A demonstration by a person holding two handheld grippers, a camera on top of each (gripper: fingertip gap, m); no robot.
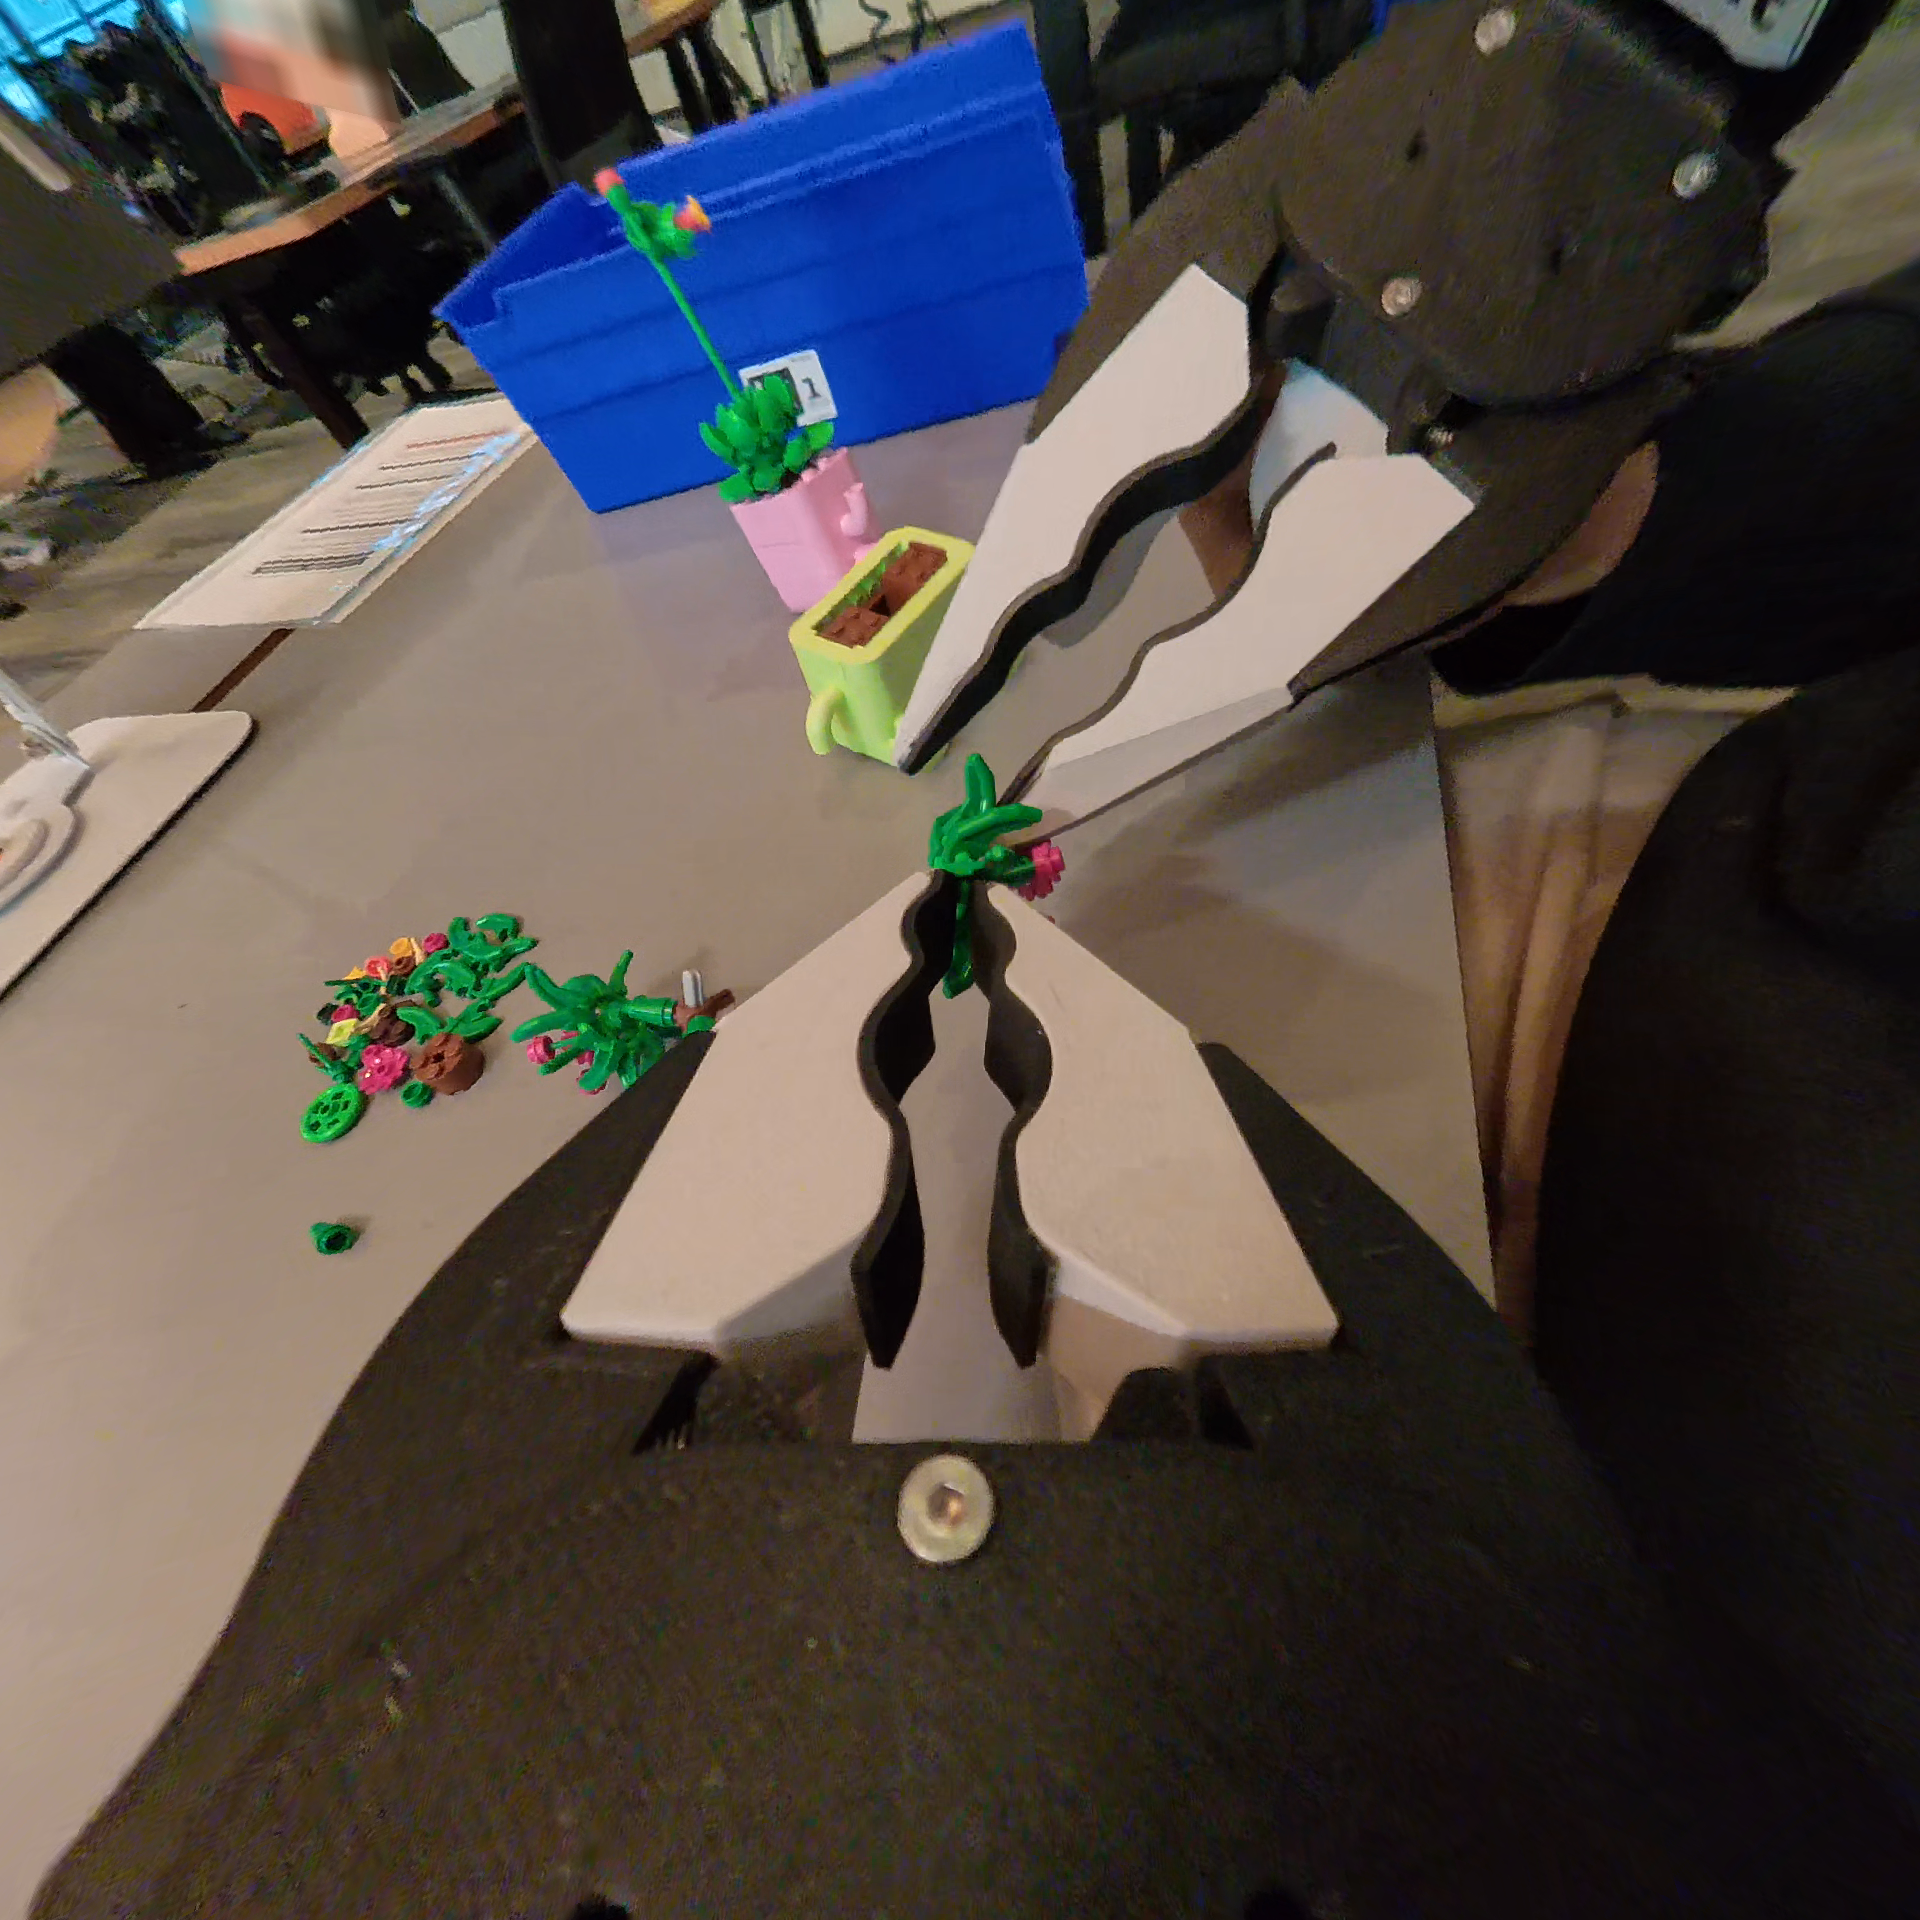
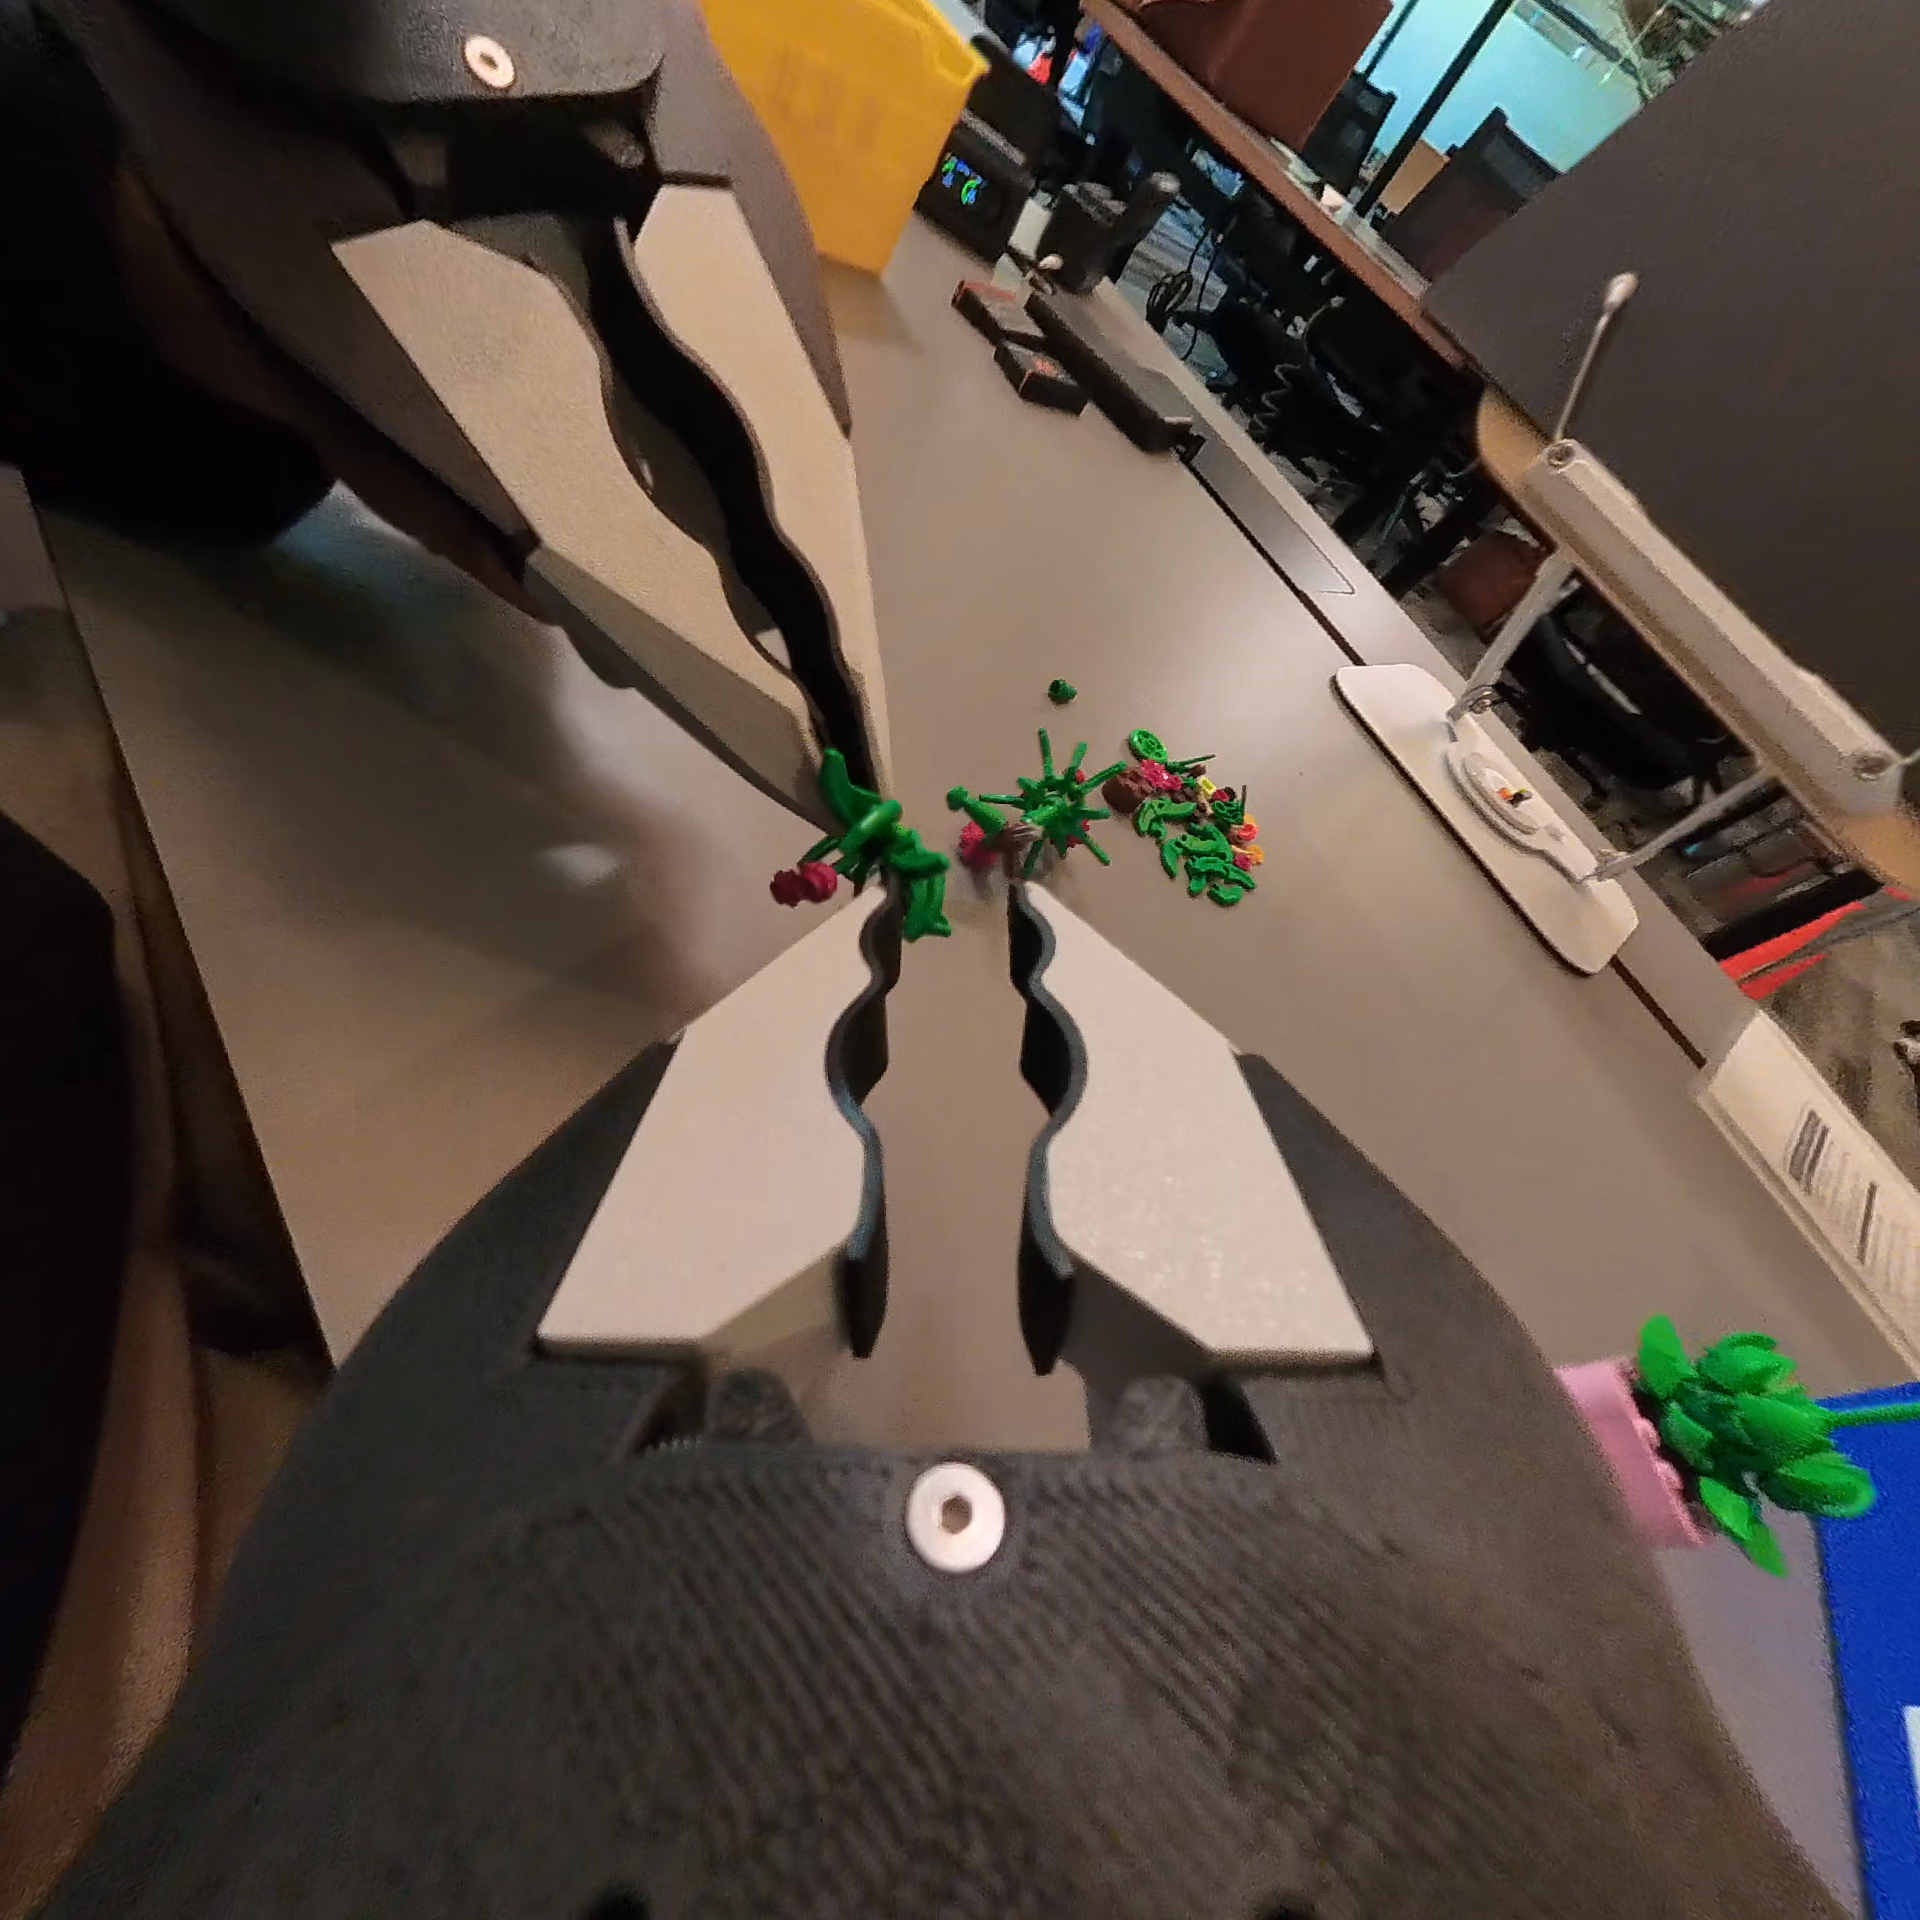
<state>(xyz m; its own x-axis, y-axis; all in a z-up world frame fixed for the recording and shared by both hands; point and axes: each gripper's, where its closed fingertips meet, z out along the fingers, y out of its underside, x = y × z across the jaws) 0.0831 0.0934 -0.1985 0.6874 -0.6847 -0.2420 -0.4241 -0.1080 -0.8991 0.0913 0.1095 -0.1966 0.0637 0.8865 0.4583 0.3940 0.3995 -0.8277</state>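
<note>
Two claws: left claw (image 1: 961, 899) pinches green sprig (image 1: 977, 842); right claw (image 2: 945, 909) parted; lime pot (image 1: 883, 644) left-view only.

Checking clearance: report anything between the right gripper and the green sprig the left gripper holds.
Nothing visible. The right gripper, open, has its tips right at the green sprig pinched in the left gripper; the loose pieces lie beyond, on the table.

The sprig (image 1: 971, 847) is green with a dark pink flower. The bin (image 1: 831, 281) behind it is blue. One pot (image 1: 805, 530) is pink, one pot (image 1: 878, 655) is yellow-green with brown inside. The table (image 1: 520, 727) is grey. The fingers (image 1: 790, 1101) are grey with black wavy edges.
</note>
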